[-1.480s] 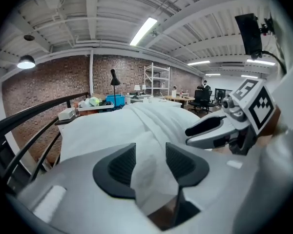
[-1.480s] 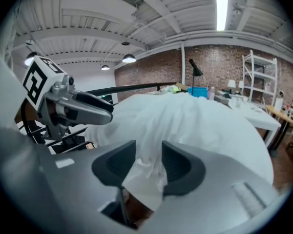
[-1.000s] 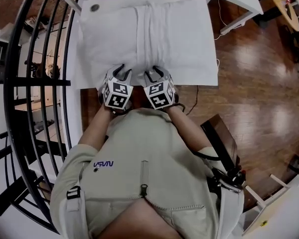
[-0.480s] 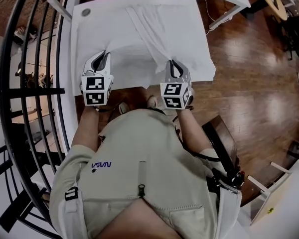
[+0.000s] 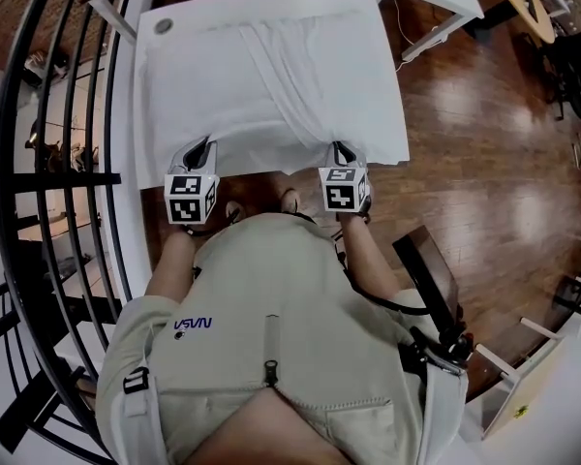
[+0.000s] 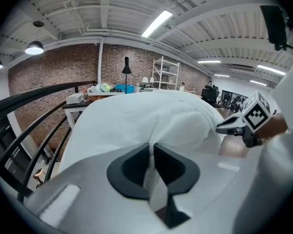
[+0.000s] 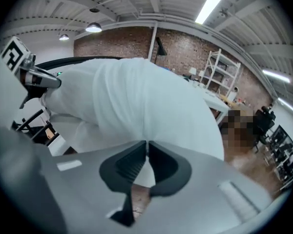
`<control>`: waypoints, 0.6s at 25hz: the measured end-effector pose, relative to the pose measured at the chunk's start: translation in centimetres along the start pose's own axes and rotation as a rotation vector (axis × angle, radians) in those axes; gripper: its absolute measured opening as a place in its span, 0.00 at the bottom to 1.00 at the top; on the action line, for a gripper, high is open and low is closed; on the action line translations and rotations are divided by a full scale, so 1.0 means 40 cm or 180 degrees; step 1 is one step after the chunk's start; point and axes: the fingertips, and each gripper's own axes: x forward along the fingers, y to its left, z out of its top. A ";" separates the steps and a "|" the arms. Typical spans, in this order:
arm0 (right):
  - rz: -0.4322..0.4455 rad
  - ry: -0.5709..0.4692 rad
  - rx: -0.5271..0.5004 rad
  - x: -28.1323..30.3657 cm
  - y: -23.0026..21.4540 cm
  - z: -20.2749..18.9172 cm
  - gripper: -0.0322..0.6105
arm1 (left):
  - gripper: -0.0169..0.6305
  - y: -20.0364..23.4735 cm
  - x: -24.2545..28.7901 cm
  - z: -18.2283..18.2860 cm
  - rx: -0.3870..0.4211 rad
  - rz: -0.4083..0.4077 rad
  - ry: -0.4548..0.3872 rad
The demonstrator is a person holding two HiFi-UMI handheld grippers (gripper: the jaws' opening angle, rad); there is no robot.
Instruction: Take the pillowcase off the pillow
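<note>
Two grippers, one pillowcase (image 5: pixel 271 76) on white table (image 5: pixel 147 201).
Head view: left gripper (image 5: pixel 201 145) and right gripper (image 5: pixel 341 149) well apart at its near edge; only gripper views show jaws, just closed, pinching its cloth.

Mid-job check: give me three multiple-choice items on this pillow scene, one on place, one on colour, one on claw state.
1. Where on the pillowcase do the left claw and right claw sit?
A far edge
B near edge
C middle
2. Pillowcase colour?
A blue
B grey
C white
3. Right claw's jaws?
A shut on fabric
B wide open
C shut, empty

B: both sit at its bottom edge in the head view.
C: it is white throughout.
A: both claws' jaws have just been closing and pinch fabric.
</note>
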 end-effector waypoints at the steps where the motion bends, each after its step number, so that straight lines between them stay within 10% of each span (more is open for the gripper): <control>1: 0.0036 0.0010 0.0032 0.002 0.003 -0.005 0.09 | 0.08 -0.003 0.003 -0.003 0.0010 0.0004 0.0010; 15: 0.0690 -0.1055 0.0161 -0.152 -0.030 0.295 0.19 | 0.18 -0.020 0.010 0.010 -0.0024 0.0169 -0.0108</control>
